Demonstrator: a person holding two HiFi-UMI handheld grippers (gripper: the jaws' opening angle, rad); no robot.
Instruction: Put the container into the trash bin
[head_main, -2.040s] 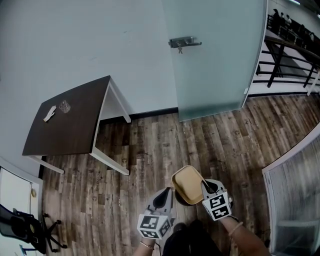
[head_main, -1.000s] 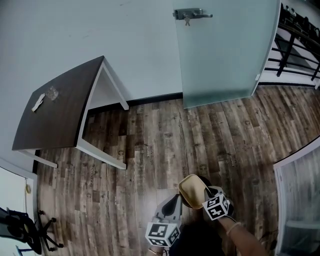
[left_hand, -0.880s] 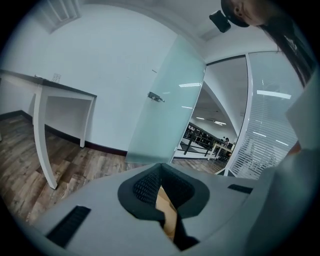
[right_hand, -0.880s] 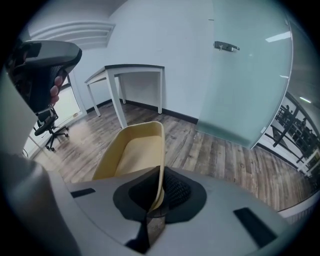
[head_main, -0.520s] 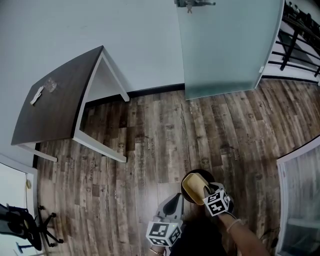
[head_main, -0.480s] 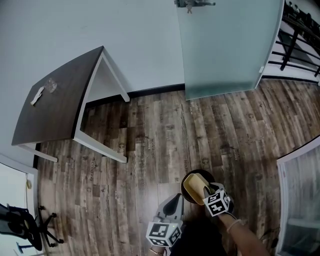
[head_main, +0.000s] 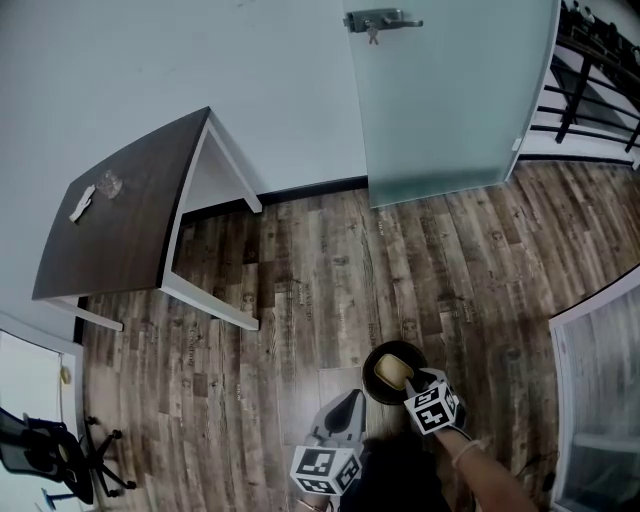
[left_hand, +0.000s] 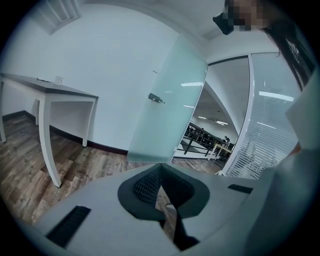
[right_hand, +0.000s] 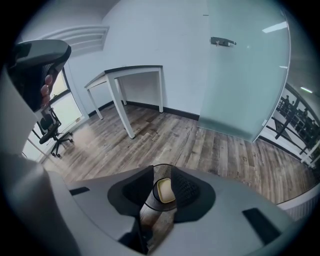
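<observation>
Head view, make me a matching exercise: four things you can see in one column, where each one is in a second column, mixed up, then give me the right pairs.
Things
1. container
2. table
3. door handle
4. office chair

Places
A. against the wall, upper left of the picture
B. lower left corner of the picture
C. inside the black trash bin on the floor
D. on the frosted glass door, at the top edge

Pairs: 1-C, 2-A, 3-D, 4-B
</observation>
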